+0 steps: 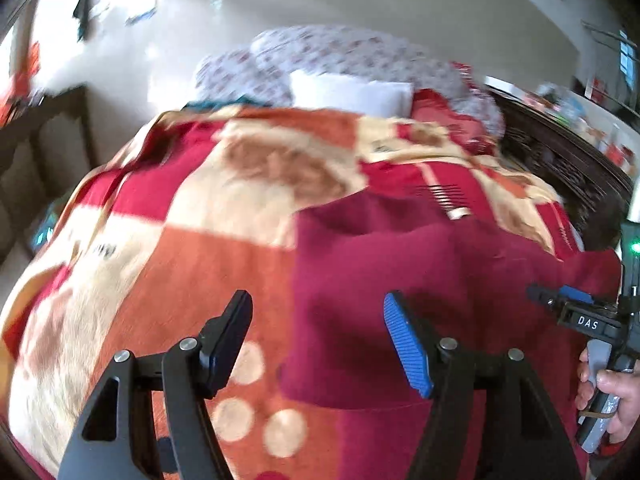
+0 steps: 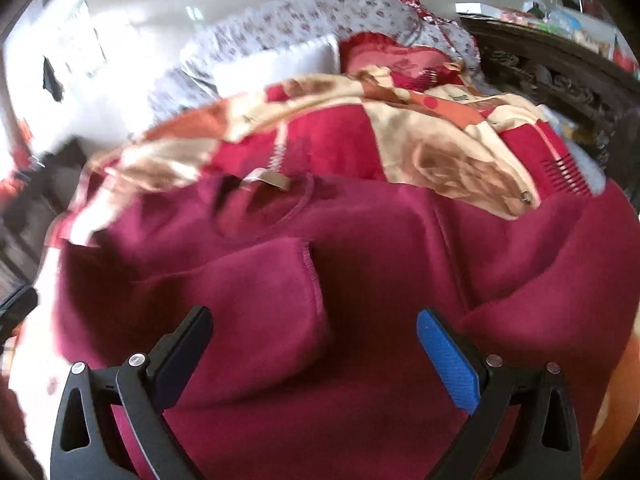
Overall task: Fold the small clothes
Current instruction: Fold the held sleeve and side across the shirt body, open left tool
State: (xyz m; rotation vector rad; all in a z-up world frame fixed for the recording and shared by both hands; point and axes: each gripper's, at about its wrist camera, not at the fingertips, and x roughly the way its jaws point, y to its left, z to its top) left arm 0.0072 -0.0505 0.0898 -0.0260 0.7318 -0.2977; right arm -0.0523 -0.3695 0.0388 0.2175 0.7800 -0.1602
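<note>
A maroon shirt (image 1: 432,292) lies spread on a patterned red, orange and cream blanket (image 1: 180,200). In the right wrist view the shirt (image 2: 360,248) fills the middle, neck opening with a tan label (image 2: 268,179) at the far side and one sleeve (image 2: 256,300) folded inward over the body. My left gripper (image 1: 318,340) is open and empty, hovering over the shirt's left edge. My right gripper (image 2: 314,354) is open and empty above the folded sleeve. The right gripper also shows in the left wrist view (image 1: 560,300), held by a hand at the shirt's right side.
Floral pillows (image 1: 340,60) and a white pillow (image 1: 352,92) lie at the far end of the bed. A dark carved headboard (image 1: 560,168) runs along the right. A red cushion (image 2: 392,60) sits by the pillows. Dark furniture (image 1: 40,140) stands at left.
</note>
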